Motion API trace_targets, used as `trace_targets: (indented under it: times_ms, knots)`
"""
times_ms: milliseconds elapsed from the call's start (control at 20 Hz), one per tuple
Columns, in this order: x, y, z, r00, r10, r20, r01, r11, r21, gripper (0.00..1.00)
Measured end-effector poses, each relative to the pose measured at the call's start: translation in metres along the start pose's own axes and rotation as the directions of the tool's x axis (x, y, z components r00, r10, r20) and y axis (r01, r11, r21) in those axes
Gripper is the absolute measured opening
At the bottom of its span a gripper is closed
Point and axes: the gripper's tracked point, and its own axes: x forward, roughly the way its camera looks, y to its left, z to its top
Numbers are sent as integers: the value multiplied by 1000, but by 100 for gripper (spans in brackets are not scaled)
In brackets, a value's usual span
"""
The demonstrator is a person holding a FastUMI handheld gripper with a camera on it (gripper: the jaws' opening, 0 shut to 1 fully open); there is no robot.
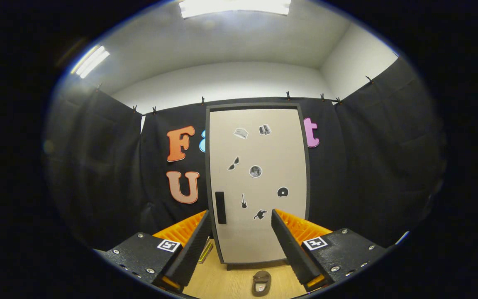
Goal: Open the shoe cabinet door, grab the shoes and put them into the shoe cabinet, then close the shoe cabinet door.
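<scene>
Your gripper point(241, 249) is spread wide, grasping nothing, fingers apart over the wooden floor point(226, 282). Between them, low down, a brown shoe point(261, 283) lies flat. Just beyond stands the shoe cabinet point(258, 182), its sticker-dotted door closed, dark handle point(220, 207) near your left finger.

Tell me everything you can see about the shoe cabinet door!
The shoe cabinet door is a tall, pale beige panel in a dark frame, shut and upright. It looks like smooth painted board. A dark vertical handle sits low near its left edge, and small stickers dot its face. It stands on the wooden floor against the black cloth wall, beyond the open gripper, whose fingers do not touch it.
</scene>
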Motion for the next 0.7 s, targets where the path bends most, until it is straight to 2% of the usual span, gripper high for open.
trace_targets:
  times_ms: [400, 700]
  knots:
    - [9, 7, -8, 1000, 13, -14, -13, 1000, -4, 92]
    - [35, 25, -20, 999, 25, -27, -25, 1000, 9, 92]
